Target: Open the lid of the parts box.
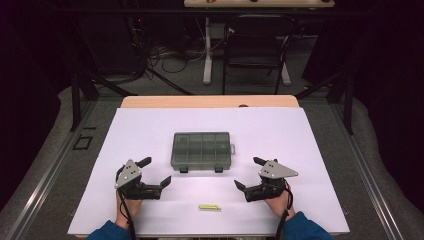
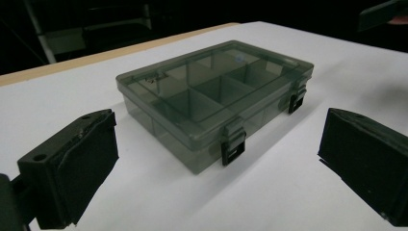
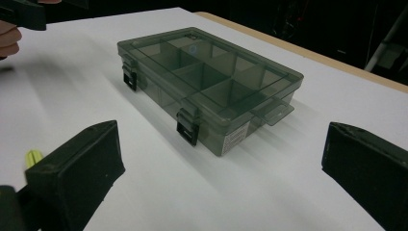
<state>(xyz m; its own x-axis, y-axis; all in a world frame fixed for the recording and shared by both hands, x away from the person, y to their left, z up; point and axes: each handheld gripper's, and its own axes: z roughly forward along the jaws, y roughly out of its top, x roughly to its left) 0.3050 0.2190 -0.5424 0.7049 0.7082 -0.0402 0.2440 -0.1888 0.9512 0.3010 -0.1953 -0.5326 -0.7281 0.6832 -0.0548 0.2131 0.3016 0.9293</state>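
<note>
Smoky translucent plastic, the compartment box sits lid-down and latched at table centre, at 12 o'clock from the yellow-green piece, while the left gripper and right gripper flank it, jaws wide and empty, so nothing looks begun.

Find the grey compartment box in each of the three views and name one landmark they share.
High view: the compartment box lies at the centre of the white table, between the two grippers.
Left gripper view: the box sits centre, latches facing the camera.
Right gripper view: the box sits centre, running up-left.
Shared landmark: its two black latches.
</note>
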